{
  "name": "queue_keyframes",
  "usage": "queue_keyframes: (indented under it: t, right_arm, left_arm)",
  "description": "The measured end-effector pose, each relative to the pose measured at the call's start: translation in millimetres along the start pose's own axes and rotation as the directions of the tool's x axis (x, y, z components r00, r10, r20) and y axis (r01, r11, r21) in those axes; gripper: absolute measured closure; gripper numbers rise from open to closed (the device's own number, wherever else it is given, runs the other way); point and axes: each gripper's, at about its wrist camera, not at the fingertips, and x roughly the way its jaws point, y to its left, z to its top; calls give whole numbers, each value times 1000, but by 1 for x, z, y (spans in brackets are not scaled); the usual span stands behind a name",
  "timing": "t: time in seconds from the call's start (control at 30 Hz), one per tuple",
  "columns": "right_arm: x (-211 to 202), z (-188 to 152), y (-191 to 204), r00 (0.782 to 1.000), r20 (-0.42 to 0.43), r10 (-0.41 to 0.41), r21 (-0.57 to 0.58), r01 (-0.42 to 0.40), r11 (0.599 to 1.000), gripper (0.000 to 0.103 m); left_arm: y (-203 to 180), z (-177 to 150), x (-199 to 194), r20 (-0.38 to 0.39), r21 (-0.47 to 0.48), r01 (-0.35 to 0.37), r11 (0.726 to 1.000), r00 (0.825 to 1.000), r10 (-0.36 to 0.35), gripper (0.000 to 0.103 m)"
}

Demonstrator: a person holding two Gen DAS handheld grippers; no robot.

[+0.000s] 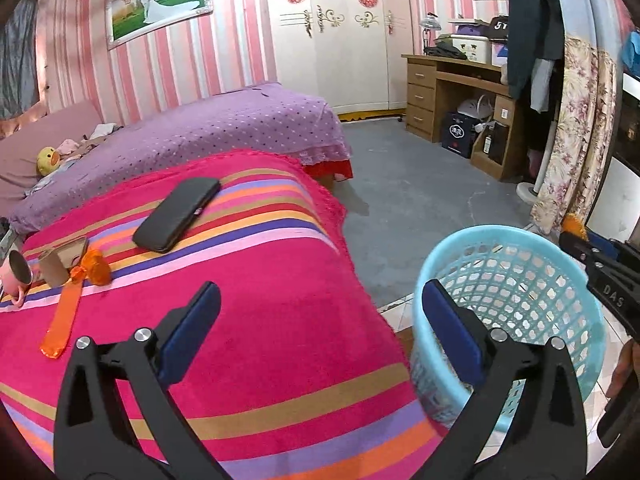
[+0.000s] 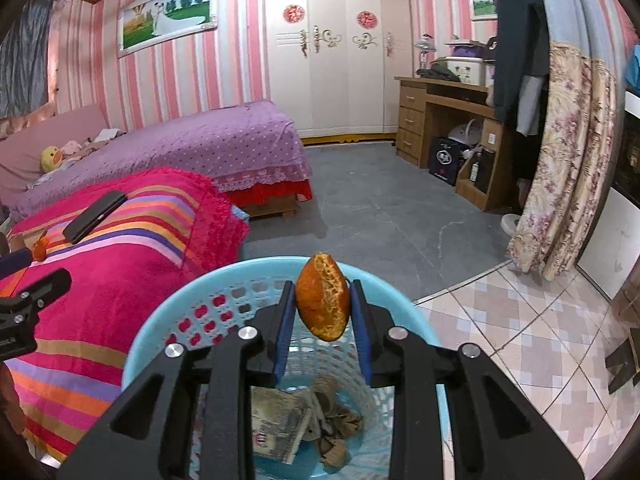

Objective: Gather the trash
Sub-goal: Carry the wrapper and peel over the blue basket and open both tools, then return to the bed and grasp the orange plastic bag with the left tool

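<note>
Peel [image 2: 322, 297] of an orange, pinched between the blue pads of my right gripper [image 2: 322, 304], hangs directly over the mouth of the pale blue mesh basket [image 2: 412, 312]. I hold it there so that a release should drop it straight in; paper and cardboard scraps [image 2: 304, 416] already lie at the basket's bottom. The jaws stand narrow, pressing the peel from both sides.

My left gripper [image 1: 320, 320] stands at its widest with nothing between its fingers, poised above the striped pink blanket [image 1: 248, 344] at its edge beside the basket [image 1: 520, 240]. I judge it free to fetch the next piece.

Remaining on the blanket, at its far left: a second orange peel [image 1: 96, 266], an orange strip [image 1: 64, 316] trailing from it, and a cardboard tube [image 1: 52, 270] next to a pink mug [image 1: 16, 276]. A black phone [image 1: 178, 214] lies well apart from these, nearer the middle; I take it to be no trash.

The blanket covers a raised surface with the basket standing on the floor against its side. Beyond lie a bed under a purple dotted cover [image 1: 224, 128], grey floor [image 1: 420, 192] meeting patterned tile [image 2: 520, 340], pink-striped walls, a white wardrobe [image 1: 332, 40], a wooden desk [image 1: 448, 92] and a floral curtain [image 1: 576, 132].
</note>
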Motion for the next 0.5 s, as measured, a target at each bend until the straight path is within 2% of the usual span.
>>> queue_keyframes:
  t: [0.07, 0.1, 0.13, 0.33, 0.5]
  right_arm:
    - [4, 1, 9, 1000, -15, -4, -14, 4, 1000, 60]
    - [5, 1, 14, 1000, -18, -16, -22, 15, 1000, 40]
    - [5, 2, 18, 1000, -18, -19, -26, 18, 999, 28]
    - [3, 10, 43, 1000, -5, -19, -32, 18, 999, 10]
    - [2, 16, 61, 1000, -5, -22, -34, 22, 999, 7]
  left_arm:
    - [9, 0, -5, 4, -2, -4, 1000, 1000, 4, 6]
    - [13, -1, -7, 8, -3, -7, 1000, 1000, 7, 6]
    - [19, 0, -10, 10, -3, -12, 1000, 1000, 12, 6]
    - [50, 0, -23, 20, -17, -30, 999, 999, 31, 6]
    - [79, 0, -31, 22, -38, -54, 998, 998, 55, 6]
